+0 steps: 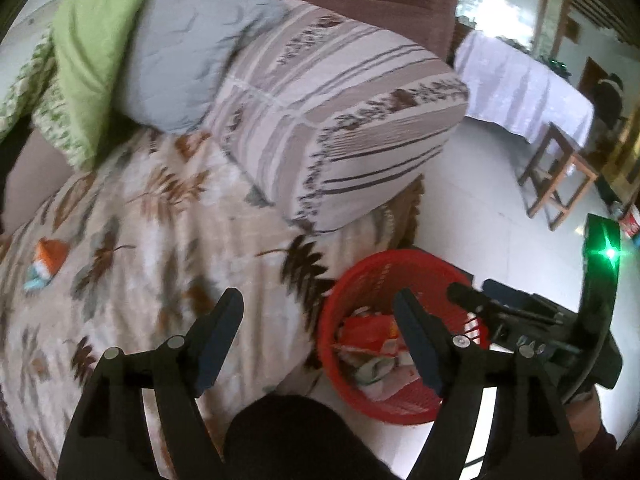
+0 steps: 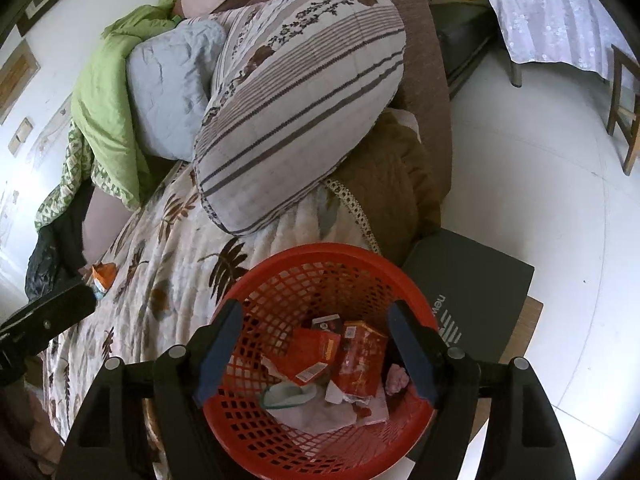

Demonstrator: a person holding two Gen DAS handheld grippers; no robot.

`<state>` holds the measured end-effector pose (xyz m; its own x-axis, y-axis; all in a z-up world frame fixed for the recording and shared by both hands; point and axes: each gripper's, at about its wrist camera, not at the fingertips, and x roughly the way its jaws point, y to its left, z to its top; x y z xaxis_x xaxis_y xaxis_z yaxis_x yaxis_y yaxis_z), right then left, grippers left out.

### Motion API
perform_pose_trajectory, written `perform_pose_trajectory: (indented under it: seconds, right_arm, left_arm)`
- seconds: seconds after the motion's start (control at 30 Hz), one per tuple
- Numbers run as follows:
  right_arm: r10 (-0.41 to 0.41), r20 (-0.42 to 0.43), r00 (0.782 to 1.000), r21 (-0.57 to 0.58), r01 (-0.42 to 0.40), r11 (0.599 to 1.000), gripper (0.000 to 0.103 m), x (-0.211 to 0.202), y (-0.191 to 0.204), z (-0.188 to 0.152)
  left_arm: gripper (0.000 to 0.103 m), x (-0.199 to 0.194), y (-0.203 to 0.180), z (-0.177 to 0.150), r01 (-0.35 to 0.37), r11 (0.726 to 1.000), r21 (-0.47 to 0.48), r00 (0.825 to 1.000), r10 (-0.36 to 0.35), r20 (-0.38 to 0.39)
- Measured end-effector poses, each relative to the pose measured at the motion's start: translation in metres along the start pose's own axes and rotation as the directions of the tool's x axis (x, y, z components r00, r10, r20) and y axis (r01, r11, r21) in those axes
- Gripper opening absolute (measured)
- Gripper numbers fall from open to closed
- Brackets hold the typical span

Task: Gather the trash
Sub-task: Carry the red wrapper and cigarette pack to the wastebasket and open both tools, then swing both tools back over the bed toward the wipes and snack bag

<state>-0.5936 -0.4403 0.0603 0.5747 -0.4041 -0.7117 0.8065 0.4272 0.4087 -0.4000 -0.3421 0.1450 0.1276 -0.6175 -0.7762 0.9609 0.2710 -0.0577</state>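
R gripper (image 2: 316, 344) is hanging right over the red mesh basket (image 2: 256, 432), jaws standing apart, nothing between the pads. Directly under its fingers: trash sitting in the basket bottom, i.e. orange-red wrappers (image 2: 360, 360), crumpled white paper (image 2: 316, 416), a small pink scrap (image 2: 396, 378) by the R finger. Dark box (image 2: 480, 280) w/ white lettering is lying just beyond the basket, to the R of the tool, on the white tile floor (image 2: 540, 184).

L gripper (image 1: 320, 344) is also gaping, nothing clamped. It's straddling the bed edge: L finger over the leaf-print blanket (image 1: 168, 220), R finger over the basket rim. Dark clothed knee showing at the bottom between the fingers, prob the person's.

One piece is lying on the blanket, not binned: orange/white wrapper (image 1: 46, 264), well off to the L of the L gripper, far from the basket. Same piece shows in the R view just past the L tool's tip.

Striped pillow (image 1: 340, 120) is sitting ahead of both tools, w/ a grey quilted pillow (image 1: 180, 60) and green quilt (image 1: 92, 48) behind it.
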Motion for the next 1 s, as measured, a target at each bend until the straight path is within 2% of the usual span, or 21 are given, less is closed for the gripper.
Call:
perform_pose_trajectory:
  seconds: [0.13,0.23,0.33,0.5,0.63,0.77,1.0]
  right_arm:
    - [0.003,-0.007,1.0,-0.019,-0.003,1.0,0.079,-0.002,0.011,-0.002]
    - [0.004,0.0,1.0,-0.056,-0.004,0.998,0.079,-0.006,0.026,-0.005]
    - [0.015,0.002,1.0,-0.094,-0.014,0.995,0.079,-0.009,0.046,-0.009]
    - [0.04,-0.014,0.999,-0.169,-0.042,0.985,0.079,-0.012,0.083,-0.015]
    - [0.041,-0.03,0.999,-0.225,-0.047,0.973,0.079,-0.015,0.114,-0.021]
    - [0.032,-0.04,0.999,-0.284,-0.042,0.958,0.079,-0.019,0.143,-0.027]
    - [0.04,-0.038,0.998,-0.36,-0.051,0.931,0.079,-0.027,0.184,-0.038]
  left_arm:
    - [0.076,-0.016,0.014,-0.01,-0.094,0.995,-0.017,0.995,0.094,0.022]
    - [0.077,-0.031,0.025,-0.019,-0.162,0.986,-0.031,0.986,0.163,0.041]
    - [0.079,-0.049,0.037,-0.03,-0.242,0.97,-0.036,0.966,0.244,0.079]
    - [0.083,-0.08,0.059,-0.05,-0.351,0.934,-0.067,0.924,0.357,0.139]
    - [0.083,-0.097,0.08,-0.069,-0.359,0.928,-0.104,0.918,0.371,0.143]
    - [0.083,-0.11,0.11,-0.087,-0.333,0.927,-0.17,0.926,0.356,0.125]
    - [0.083,-0.131,0.159,-0.118,-0.357,0.896,-0.263,0.914,0.394,0.101]
